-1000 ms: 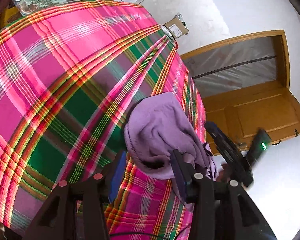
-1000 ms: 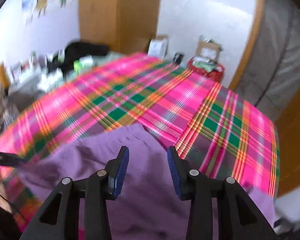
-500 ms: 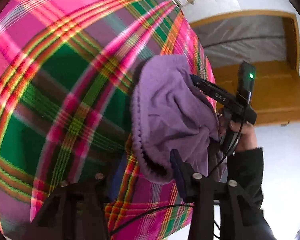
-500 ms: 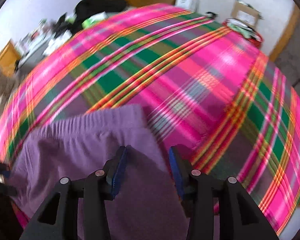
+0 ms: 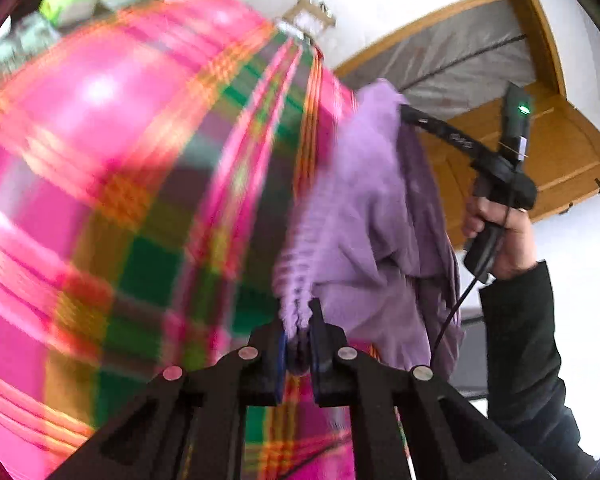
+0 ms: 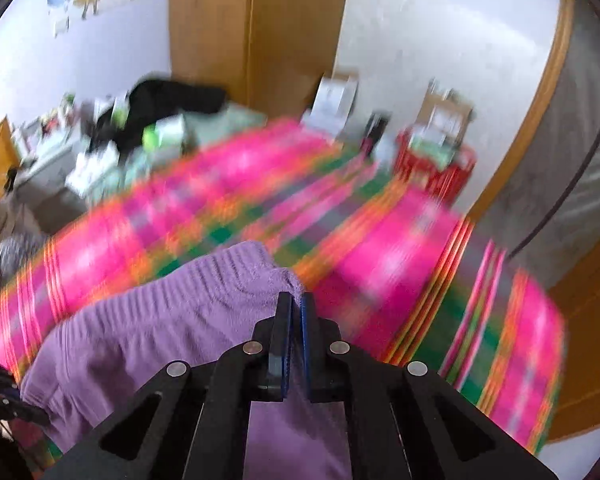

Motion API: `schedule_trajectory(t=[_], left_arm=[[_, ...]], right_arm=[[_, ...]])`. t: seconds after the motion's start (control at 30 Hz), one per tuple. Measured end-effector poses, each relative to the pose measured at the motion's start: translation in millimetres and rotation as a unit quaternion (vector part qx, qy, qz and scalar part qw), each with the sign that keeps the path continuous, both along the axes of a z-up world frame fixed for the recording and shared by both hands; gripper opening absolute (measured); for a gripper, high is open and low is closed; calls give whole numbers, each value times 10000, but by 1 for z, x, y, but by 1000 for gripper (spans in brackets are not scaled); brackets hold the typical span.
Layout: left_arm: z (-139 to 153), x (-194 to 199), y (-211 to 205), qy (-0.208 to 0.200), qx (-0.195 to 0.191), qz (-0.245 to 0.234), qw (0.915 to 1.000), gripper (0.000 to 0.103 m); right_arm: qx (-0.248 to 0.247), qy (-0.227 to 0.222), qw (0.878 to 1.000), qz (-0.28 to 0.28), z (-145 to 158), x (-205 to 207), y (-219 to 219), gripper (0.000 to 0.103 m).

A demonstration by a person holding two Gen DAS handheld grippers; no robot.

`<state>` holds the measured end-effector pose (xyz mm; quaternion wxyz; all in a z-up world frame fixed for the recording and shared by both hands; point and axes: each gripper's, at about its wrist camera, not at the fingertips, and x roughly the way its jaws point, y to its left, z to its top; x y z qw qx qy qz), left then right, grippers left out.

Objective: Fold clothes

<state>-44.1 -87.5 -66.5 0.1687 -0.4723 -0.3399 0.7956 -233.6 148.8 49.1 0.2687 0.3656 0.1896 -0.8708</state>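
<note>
My left gripper [image 5: 298,320], at the bottom centre of its frame, has just been closing and now pinches the ribbed hem of the purple knit garment [image 5: 364,216] between its blue pads. The cloth rises from there toward the upper right, where my right gripper [image 5: 408,114] clamps its other corner, my right hand [image 5: 496,232] on the handle before a wooden door [image 5: 560,152]. In the right wrist view that gripper [image 6: 296,300] has likewise just been closing and is clamped on the hem at centre. The garment [image 6: 160,328] spreads lower left over the pink plaid bedspread [image 6: 400,252], which is badly blurred.
</note>
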Motion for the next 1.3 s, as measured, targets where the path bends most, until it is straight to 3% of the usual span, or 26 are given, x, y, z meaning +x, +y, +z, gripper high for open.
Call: schedule_trajectory(t=[0.17,0.3,0.47,0.53,0.67,0.77,0.83,0.97,1.13,1.3], left_arm=[[41,0,-54,618,-489,502,9956,9],[69,2,-89,946,-923,789,9881,9],[75,4,-114,906,-1295,1078,9815,9],[64,0,-121,646,-1407,1087,9819,9],[14,-17,-132,-150,-1537,983,9831,10],[-5,-15,-139,-397,-1411,1017,9840,11],[-6,-7,-142,-340,-1377,1064,9842,12],[-5,9,-150,-228,-1398,1186,9828,14],[1,20,-148,-48,-1542,1222,9804,16],[19,29,-114,367,-1538,806,9841,16]], right_arm=[[-153,862,9961,121,72,-20,-48,4],[-189,1243,9917,270,93,-36,-104,4],[-296,1111,9931,238,64,-57,-155,4],[-36,849,9960,261,28,-65,-176,4],[572,166,9979,235,-36,-78,-198,9],[432,16,9990,82,-39,-72,-160,15],[335,-82,9994,-29,-41,-67,-134,26],[82,-160,9982,-581,-30,-40,-44,35],[106,-357,9898,-1375,-48,31,66,42],[264,-469,9749,-2161,-74,105,149,43]])
